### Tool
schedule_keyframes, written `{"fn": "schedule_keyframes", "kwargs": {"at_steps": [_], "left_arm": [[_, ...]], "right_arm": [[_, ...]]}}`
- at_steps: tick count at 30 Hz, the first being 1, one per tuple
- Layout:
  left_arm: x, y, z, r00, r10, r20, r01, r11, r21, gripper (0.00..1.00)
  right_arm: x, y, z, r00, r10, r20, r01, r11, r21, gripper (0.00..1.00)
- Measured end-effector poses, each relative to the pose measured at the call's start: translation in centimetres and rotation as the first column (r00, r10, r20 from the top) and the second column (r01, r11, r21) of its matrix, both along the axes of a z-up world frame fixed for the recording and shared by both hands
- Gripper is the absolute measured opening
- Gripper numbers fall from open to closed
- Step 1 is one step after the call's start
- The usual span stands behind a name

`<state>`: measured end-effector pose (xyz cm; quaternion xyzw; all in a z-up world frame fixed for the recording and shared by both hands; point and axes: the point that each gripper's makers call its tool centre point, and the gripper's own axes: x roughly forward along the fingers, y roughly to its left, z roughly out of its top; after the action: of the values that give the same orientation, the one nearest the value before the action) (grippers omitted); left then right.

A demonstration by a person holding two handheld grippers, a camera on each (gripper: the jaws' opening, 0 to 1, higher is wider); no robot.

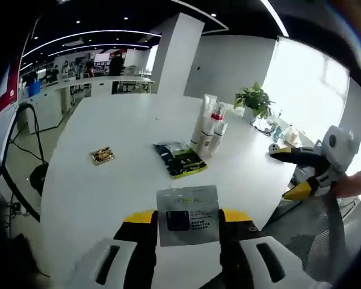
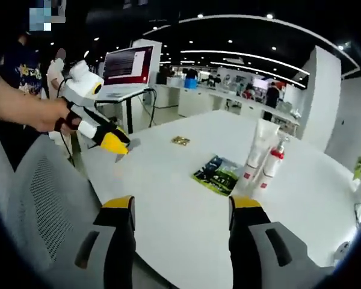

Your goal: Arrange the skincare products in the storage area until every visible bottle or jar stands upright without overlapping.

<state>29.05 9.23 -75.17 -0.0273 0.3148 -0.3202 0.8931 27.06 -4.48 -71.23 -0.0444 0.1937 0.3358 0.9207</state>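
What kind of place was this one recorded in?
Probably an open-plan office or showroom: a big white table, a laptop on a stand, a mesh chair, and long strip lights overhead.

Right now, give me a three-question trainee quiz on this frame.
1. True or false: the left gripper holds a silver sachet.
2. The right gripper is: A) open with nothing between its jaws, B) shut on a tube, C) shut on a sachet.
3. What lies flat on the white table next to the upright tubes and bottles?

Key: 1 true. 2 A. 3 a dark and green packet; a small gold packet lies further off.
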Motion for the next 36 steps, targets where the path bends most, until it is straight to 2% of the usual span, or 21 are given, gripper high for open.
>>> {"fn": "schedule_keyframes", "kwargs": {"at_steps": [3, 4, 5, 7, 8, 9, 11, 12, 13, 14, 15, 17, 18, 21, 23, 24, 26, 28, 31, 33, 36], "left_arm": [[-1.3, -2.1, 0.0, 0.999, -0.042, 0.017, 0.042, 0.999, -0.028, 0.41], [-1.9, -2.6, 0.0, 0.998, -0.056, 0.033, 0.057, 0.998, -0.007, 0.41], [-2.3, -3.1, -0.1, 0.995, -0.084, 0.048, 0.084, 0.996, 0.011, 0.41], [-3.0, -4.0, 0.3, 0.984, -0.15, 0.096, 0.145, 0.988, 0.057, 0.41], [-3.3, -4.3, 0.4, 0.98, -0.17, 0.108, 0.162, 0.984, 0.076, 0.41], [-3.7, -4.7, 0.8, 0.974, -0.191, 0.124, 0.181, 0.979, 0.088, 0.41], [-4.0, -5.2, 1.5, 0.967, -0.202, 0.158, 0.192, 0.978, 0.082, 0.41], [-4.3, -5.4, 1.7, 0.964, -0.206, 0.168, 0.195, 0.977, 0.083, 0.41], [-4.6, -5.5, 1.8, 0.96, -0.216, 0.177, 0.203, 0.975, 0.089, 0.41], [-4.8, -5.6, 1.9, 0.955, -0.229, 0.186, 0.214, 0.972, 0.1, 0.41], [-5.0, -5.7, 2.0, 0.949, -0.243, 0.2, 0.225, 0.968, 0.111, 0.41], [-5.5, -5.9, 2.0, 0.945, -0.257, 0.2, 0.239, 0.965, 0.111, 0.41], [-5.8, -6.1, 2.0, 0.942, -0.269, 0.201, 0.251, 0.961, 0.113, 0.41], [-6.7, -6.6, 1.9, 0.92, -0.32, 0.226, 0.296, 0.946, 0.132, 0.41], [-7.0, -6.8, 1.2, 0.908, -0.354, 0.223, 0.321, 0.931, 0.173, 0.41], [-7.1, -6.9, 1.1, 0.907, -0.362, 0.216, 0.33, 0.929, 0.171, 0.4], [-7.1, -7.1, 1.0, 0.91, -0.364, 0.199, 0.339, 0.929, 0.149, 0.41], [-7.2, -7.1, 1.3, 0.922, -0.348, 0.168, 0.339, 0.937, 0.081, 0.41], [-7.2, -7.3, 2.5, 0.928, -0.332, 0.169, 0.34, 0.94, -0.019, 0.43], [-7.1, -7.1, 2.6, 0.934, -0.323, 0.155, 0.335, 0.94, -0.059, 0.43], [-8.3, -7.9, 3.1, 0.934, -0.355, 0.047, 0.356, 0.906, -0.231, 0.43]], "right_arm": [[0.5, -0.1, 2.1, 0.996, -0.057, -0.071, 0.07, 0.98, 0.188, 0.46], [0.6, 0.5, 3.0, 0.991, -0.072, -0.113, 0.102, 0.951, 0.292, 0.46], [0.6, 1.1, 3.3, 0.989, -0.063, -0.135, 0.106, 0.934, 0.342, 0.46], [0.5, 2.3, 2.9, 0.965, -0.06, -0.256, 0.17, 0.886, 0.432, 0.49], [0.5, 2.7, 2.6, 0.962, -0.051, -0.269, 0.172, 0.878, 0.447, 0.49], [-0.2, 3.7, 1.5, 0.925, -0.017, -0.379, 0.209, 0.857, 0.471, 0.5], [-0.6, 4.7, 0.5, 0.911, 0.015, -0.411, 0.202, 0.856, 0.477, 0.49], [-1.6, 5.4, -0.7, 0.875, 0.053, -0.481, 0.201, 0.865, 0.46, 0.5], [-2.1, 6.1, -1.4, 0.869, 0.08, -0.489, 0.176, 0.872, 0.456, 0.51], [-2.8, 6.6, -1.7, 0.839, 0.114, -0.532, 0.181, 0.864, 0.469, 0.51], [-3.2, 6.9, -1.7, 0.831, 0.128, -0.541, 0.18, 0.859, 0.48, 0.48], [-3.5, 7.1, -1.6, 0.831, 0.153, -0.535, 0.14, 0.873, 0.467, 0.36], [-3.4, 7.2, -1.6, 0.829, 0.152, -0.539, 0.148, 0.869, 0.472, 0.26], [-3.3, 7.2, -1.4, 0.816, 0.166, -0.554, 0.172, 0.844, 0.508, 0.13], [-3.5, 7.1, -1.4, 0.817, 0.168, -0.551, 0.162, 0.851, 0.499, 0.02], [-3.4, 6.7, -2.0, 0.822, 0.137, -0.552, 0.162, 0.874, 0.458, 0.01], [-3.8, 6.7, -1.9, 0.82, 0.156, -0.55, 0.145, 0.874, 0.464, 0.0], [-3.5, 5.9, -1.5, 0.831, 0.155, -0.535, 0.14, 0.872, 0.47, 0.0], [-3.3, 5.2, -0.4, 0.829, 0.183, -0.528, 0.123, 0.861, 0.493, 0.0], [-3.7, 4.6, 0.0, 0.843, 0.23, -0.487, 0.022, 0.888, 0.459, 0.0], [-4.5, 4.5, 1.4, 0.838, 0.318, -0.443, -0.066, 0.865, 0.497, 0.0]]}}
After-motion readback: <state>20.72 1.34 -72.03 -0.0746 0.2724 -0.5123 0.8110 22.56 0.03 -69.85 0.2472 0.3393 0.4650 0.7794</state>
